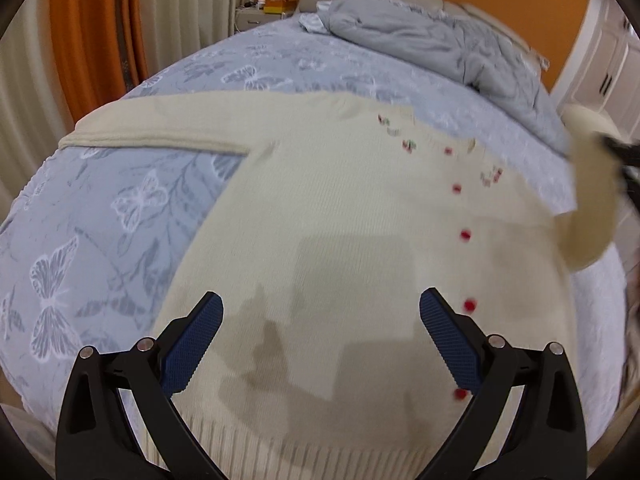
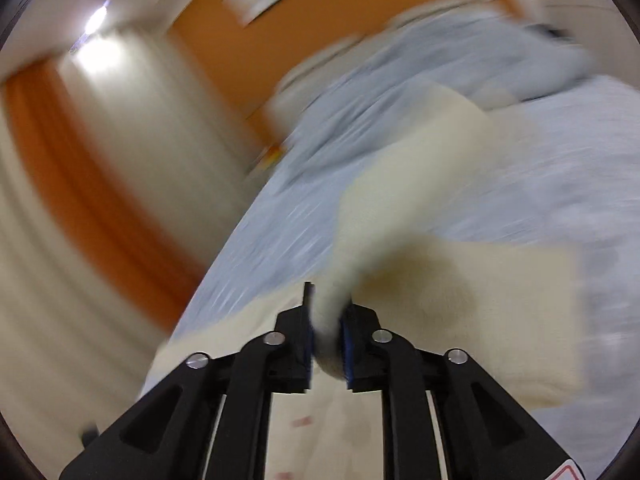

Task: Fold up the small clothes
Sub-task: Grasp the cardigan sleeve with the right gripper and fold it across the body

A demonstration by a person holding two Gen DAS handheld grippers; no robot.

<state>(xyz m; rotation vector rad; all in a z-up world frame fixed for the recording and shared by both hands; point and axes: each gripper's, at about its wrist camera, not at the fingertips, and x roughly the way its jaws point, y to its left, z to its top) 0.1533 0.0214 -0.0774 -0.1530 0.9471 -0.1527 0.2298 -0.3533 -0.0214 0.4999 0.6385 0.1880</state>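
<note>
A cream knitted cardigan (image 1: 352,216) with red buttons lies flat, front up, on the bed. One sleeve (image 1: 152,128) stretches out to the left. My left gripper (image 1: 320,308) hovers open over the cardigan's lower body, nothing between its blue pads. The other sleeve (image 1: 588,200) is lifted off the bed at the right edge. In the blurred right wrist view my right gripper (image 2: 328,316) is shut on that cream sleeve (image 2: 400,184), which runs forward from the jaws.
The bed (image 1: 100,216) has a pale blue butterfly-print cover. A crumpled grey duvet (image 1: 432,40) lies by the headboard. Orange and cream curtains (image 1: 92,28) hang at the left, with a nightstand (image 1: 256,16) beyond the bed.
</note>
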